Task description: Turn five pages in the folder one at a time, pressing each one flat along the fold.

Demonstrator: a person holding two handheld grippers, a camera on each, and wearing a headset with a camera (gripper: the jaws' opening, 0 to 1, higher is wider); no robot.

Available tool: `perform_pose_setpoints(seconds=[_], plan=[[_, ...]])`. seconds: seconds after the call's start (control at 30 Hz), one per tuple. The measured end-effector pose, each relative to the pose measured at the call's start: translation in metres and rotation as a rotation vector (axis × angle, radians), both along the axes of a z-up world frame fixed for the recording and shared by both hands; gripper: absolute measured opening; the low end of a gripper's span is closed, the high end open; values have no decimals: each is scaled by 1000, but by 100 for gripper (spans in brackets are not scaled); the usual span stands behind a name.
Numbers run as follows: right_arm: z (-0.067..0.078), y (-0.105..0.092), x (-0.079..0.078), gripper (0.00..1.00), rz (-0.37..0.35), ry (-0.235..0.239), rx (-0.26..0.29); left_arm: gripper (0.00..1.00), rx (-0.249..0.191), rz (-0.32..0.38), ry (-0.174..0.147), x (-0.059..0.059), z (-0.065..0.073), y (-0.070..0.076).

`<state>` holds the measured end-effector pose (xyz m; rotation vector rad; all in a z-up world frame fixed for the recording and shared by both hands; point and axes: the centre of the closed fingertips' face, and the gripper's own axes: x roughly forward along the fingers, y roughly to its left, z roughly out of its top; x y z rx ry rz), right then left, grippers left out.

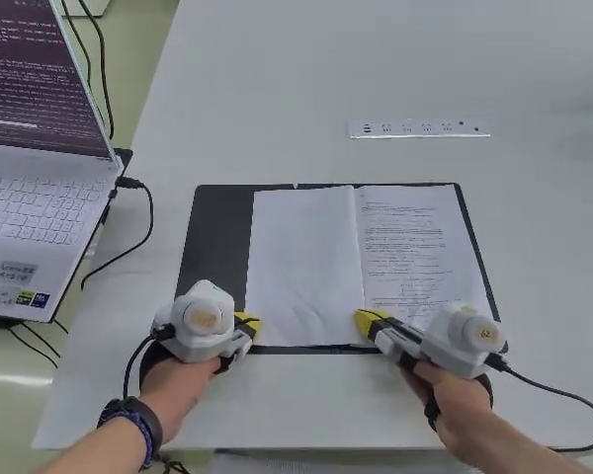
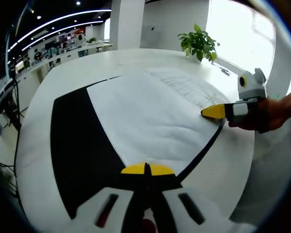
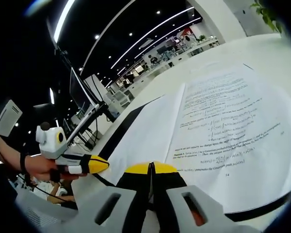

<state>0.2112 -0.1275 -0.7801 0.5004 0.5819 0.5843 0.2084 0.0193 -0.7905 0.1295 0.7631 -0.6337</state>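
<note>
A black folder [image 1: 217, 247] lies open on the white table, with a blank turned page [image 1: 301, 262] on its left and a printed page [image 1: 415, 247] on its right. My left gripper [image 1: 249, 324] rests shut at the folder's near left edge, its yellow tips [image 2: 146, 169] together over the black cover [image 2: 77, 141]. My right gripper [image 1: 364, 320] is shut too, its tips [image 3: 150, 168] at the near end of the fold, by the bottom of the printed page [image 3: 233, 131]. Neither gripper holds anything.
An open laptop [image 1: 35, 168] stands at the left with cables [image 1: 128, 247] trailing beside the folder. A white power strip [image 1: 418, 128] lies beyond the folder. The near table edge [image 1: 306, 444] runs close behind my hands.
</note>
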Motion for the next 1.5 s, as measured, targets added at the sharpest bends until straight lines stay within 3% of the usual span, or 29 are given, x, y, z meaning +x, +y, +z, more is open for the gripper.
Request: perform_pose_setpoints(seconds=[0.23,0.33,0.43,0.6,0.67,0.77,0.97,1.03,1.07,1.1,1.13,1.27,1.33,1.37,1.5], plan=[[-1,0,-3,0,0,32,2,0,-9,17,-3,0,0,0],[-1,-1,-5,0,-9,49,20,0,11,24,-8,0,0,-1],[0,-2,-5,0,-17,95,52,0,17,39,-5,0,1,-2],[2,0,-9,0,2,109,49,0,89,37,-21,-1,1,-4],[0,-1,-11,0,-3,126,59,0,98,44,-24,-2,1,-4],[0,-1,-16,0,8,135,58,0,79,80,-12,-1,1,-1],[5,0,-24,0,51,140,59,0,94,97,13,1,1,-2],[10,3,-29,8,95,130,56,2,44,115,49,-2,1,-6],[13,3,-31,12,121,114,46,5,-21,125,75,-5,3,-13],[15,3,-32,14,132,105,37,7,-29,128,82,-7,4,-13],[17,2,-33,15,149,90,29,11,-9,121,64,-7,7,-12],[25,-6,-36,19,164,73,40,18,-26,125,33,-11,20,-16],[26,-10,-40,23,177,75,35,26,-131,203,10,-6,38,-21],[26,-13,-43,26,190,70,24,28,-142,218,-23,-4,47,-20],[30,-25,-51,33,212,54,5,30,-119,213,-48,-9,59,-20]])
